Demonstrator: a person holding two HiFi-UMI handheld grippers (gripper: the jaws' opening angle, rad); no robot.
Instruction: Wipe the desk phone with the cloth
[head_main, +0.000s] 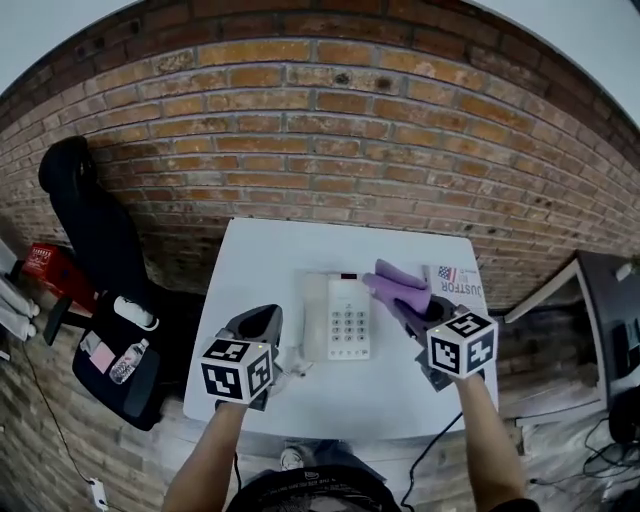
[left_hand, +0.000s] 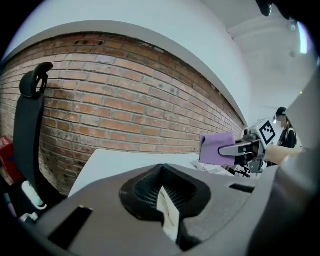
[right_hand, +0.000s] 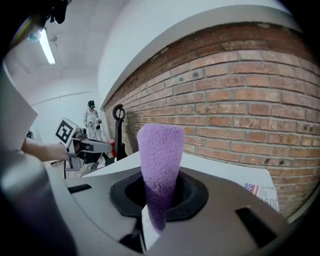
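Observation:
A white desk phone (head_main: 340, 317) lies in the middle of the white table (head_main: 270, 260), handset on its left side, keypad facing up. My right gripper (head_main: 397, 301) is shut on a purple cloth (head_main: 400, 287) that hangs just above the phone's right back corner. In the right gripper view the cloth (right_hand: 160, 160) stands up out of the shut gripper (right_hand: 155, 202). My left gripper (head_main: 262, 323) is shut with nothing in it, left of the handset near the coiled cord (head_main: 290, 366). The left gripper view shows the shut gripper (left_hand: 162, 194) and the cloth (left_hand: 216, 147) beyond.
A brick wall (head_main: 330, 130) runs behind the table. A black office chair (head_main: 95, 235) with small items on its seat stands at the left. A printed sheet with a flag (head_main: 455, 279) lies at the table's back right. Another desk (head_main: 605, 300) is at the right.

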